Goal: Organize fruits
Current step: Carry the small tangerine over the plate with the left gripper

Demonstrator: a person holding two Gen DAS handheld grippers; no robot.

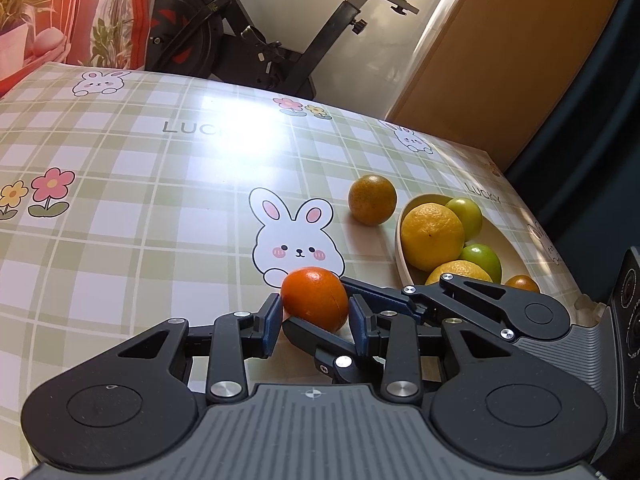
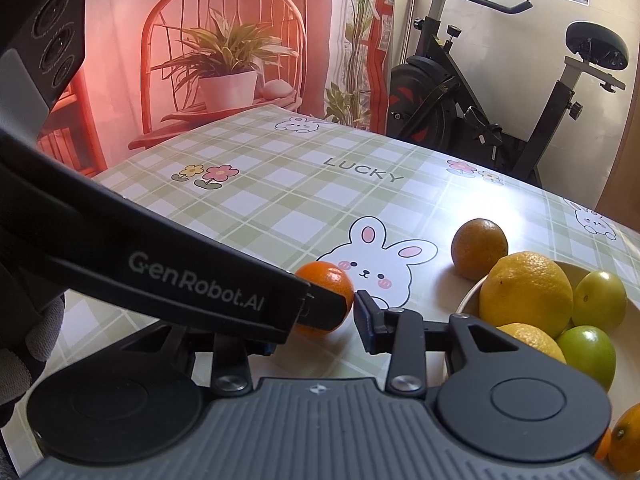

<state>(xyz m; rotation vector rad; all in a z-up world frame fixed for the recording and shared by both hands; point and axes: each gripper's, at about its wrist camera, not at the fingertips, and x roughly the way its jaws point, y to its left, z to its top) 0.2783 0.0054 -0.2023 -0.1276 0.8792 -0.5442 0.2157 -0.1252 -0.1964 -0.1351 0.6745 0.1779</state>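
Note:
A small orange tangerine point(image 1: 315, 298) lies on the checked tablecloth point(image 1: 160, 184), between the open blue pads of my left gripper point(image 1: 314, 322); whether the pads touch it I cannot tell. My right gripper point(image 2: 316, 322) is open right beside it, its fingers crossing under the left ones. The tangerine also shows in the right wrist view point(image 2: 326, 280), partly hidden by the left gripper's body. A cream bowl point(image 1: 402, 248) to the right holds yellow citrus point(image 1: 432, 236) and green fruits point(image 1: 464, 212). A dull orange point(image 1: 372, 199) sits on the cloth beside the bowl.
Another small orange fruit point(image 2: 628, 444) lies at the bowl's near side. An exercise bike point(image 1: 256, 36) stands behind the table's far edge. A wooden door point(image 1: 500, 60) is at the right, a printed backdrop with plants point(image 2: 224, 52) at the back left.

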